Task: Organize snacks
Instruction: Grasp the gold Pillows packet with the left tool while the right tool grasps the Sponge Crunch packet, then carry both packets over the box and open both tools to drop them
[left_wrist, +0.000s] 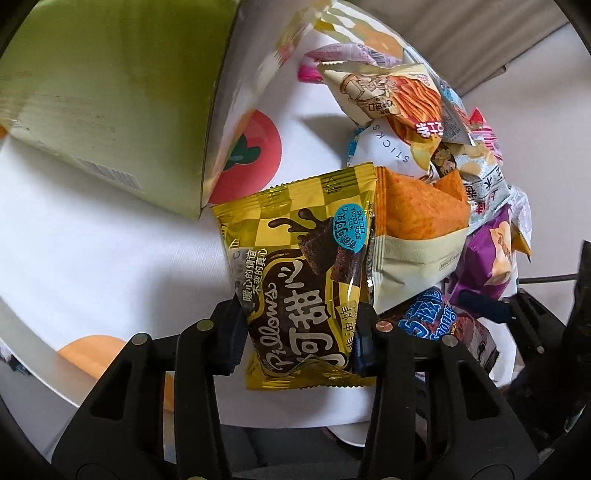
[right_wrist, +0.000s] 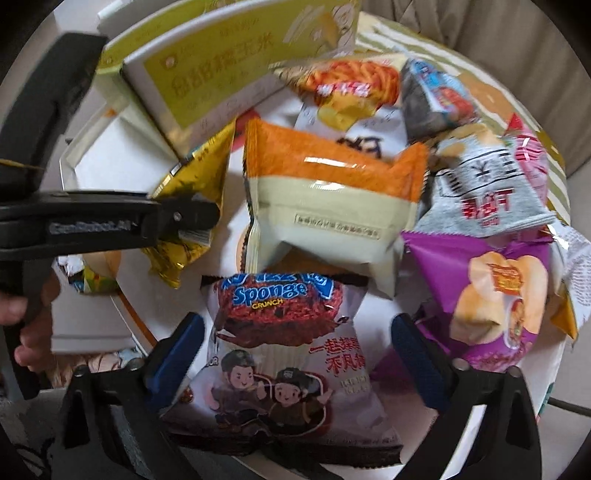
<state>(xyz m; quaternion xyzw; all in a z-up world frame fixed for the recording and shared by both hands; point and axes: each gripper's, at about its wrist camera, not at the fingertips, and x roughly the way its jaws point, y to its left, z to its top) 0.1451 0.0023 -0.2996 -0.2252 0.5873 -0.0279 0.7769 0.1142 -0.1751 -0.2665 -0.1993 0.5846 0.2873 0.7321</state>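
Most of the sorting looks undone. A heap of snack packets covers the far and right side of the round table, and only one packet is in a grip.

The left gripper is clamped on the lower part of the gold chocolate packet, one pad pressing each side. That packet lies near the table's near edge, just in front of the green box, which stands open toward the table's left side. In the right wrist view nothing can be seen inside the box, so no packet seems stowed yet, though part of its inside is hidden.

The right gripper straddles the sponge crunch packet at the near edge of the heap; its fingers stand clear of the wrapper on both sides, so nothing is held there yet.

Still loose are the orange packet, the purple packet, the grey packet and several more behind them. My reading is that the job is at its start: one packet gripped, one about to be, the rest waiting.
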